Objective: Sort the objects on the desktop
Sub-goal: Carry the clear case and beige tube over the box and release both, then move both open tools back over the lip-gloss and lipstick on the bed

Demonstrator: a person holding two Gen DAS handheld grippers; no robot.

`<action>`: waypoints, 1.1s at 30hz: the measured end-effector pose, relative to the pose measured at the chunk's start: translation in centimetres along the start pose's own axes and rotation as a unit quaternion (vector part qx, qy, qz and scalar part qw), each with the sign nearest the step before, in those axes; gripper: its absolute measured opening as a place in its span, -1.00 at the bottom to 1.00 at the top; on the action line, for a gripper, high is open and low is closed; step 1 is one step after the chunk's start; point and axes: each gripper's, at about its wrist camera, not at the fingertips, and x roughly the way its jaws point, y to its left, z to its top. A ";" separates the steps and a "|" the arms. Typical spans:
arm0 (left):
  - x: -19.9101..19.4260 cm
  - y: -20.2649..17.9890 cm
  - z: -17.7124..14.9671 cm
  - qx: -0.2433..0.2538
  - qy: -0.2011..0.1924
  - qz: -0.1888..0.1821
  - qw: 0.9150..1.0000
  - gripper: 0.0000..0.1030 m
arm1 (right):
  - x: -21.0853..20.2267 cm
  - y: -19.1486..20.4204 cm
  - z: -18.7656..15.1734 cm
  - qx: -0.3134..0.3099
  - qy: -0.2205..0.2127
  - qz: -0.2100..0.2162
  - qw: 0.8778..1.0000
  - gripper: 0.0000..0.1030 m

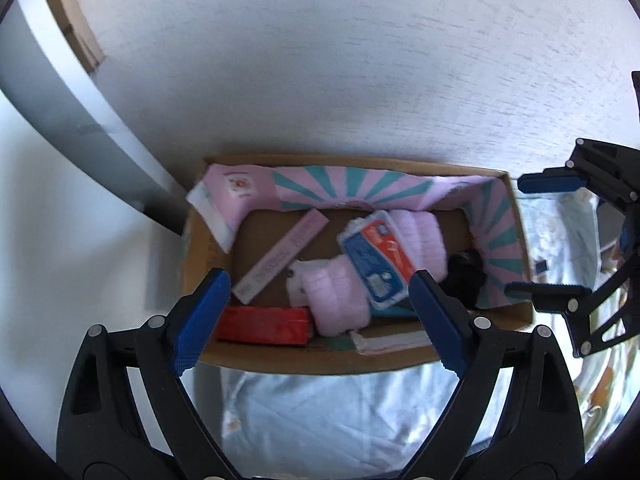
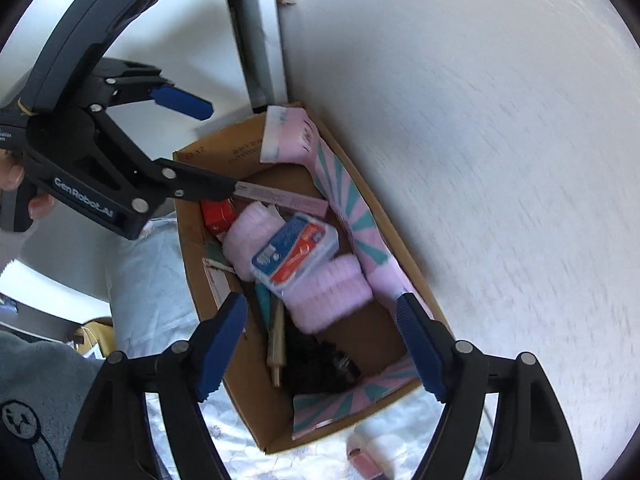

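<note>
on left gripper (image 2: 188, 144): "genrobot.ai"

Bright, cool daylight | washed-out white wall (image 1: 360, 60) | soft shadow left of cardboard box (image 1: 192, 256) | motion blur across box contents and wall texture, both views | strong fisheye bending plus dark vignette at corners | near claw arms fairly sharp

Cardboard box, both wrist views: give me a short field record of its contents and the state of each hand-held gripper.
container: cardboard box, open top, against the white wall
lining: pink and teal paper
contents: blue and orange packet on pink fluffy rolls; red box; long pink box; black item
left hand-held gripper: open, empty
right hand-held gripper: open, empty
</note>
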 end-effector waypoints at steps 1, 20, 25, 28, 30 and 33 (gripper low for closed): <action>-0.2 -0.3 -0.1 0.003 0.000 -0.004 1.000 0.76 | -0.2 -0.1 -0.2 0.004 -0.001 -0.002 1.000 0.42; -5.0 -14.6 -0.2 0.200 -0.055 -0.029 0.978 0.76 | -8.9 -3.6 -11.0 0.135 -0.024 -0.079 0.987 0.42; -3.8 -18.5 -0.3 0.247 -0.043 -0.039 0.967 0.76 | -9.9 -4.3 -16.1 0.169 -0.002 -0.100 0.981 0.42; -2.5 -21.4 -0.6 0.281 -0.031 -0.043 0.958 0.76 | -9.1 -4.5 -18.8 0.188 0.019 -0.109 0.976 0.42; -1.2 -23.8 -1.1 0.311 -0.020 -0.040 0.949 0.76 | -8.4 -4.6 -20.5 0.206 0.024 -0.105 0.973 0.42; 1.2 -27.7 -2.6 0.370 0.007 -0.020 0.929 0.76 | -7.2 -4.7 -22.7 0.232 0.027 -0.095 0.968 0.42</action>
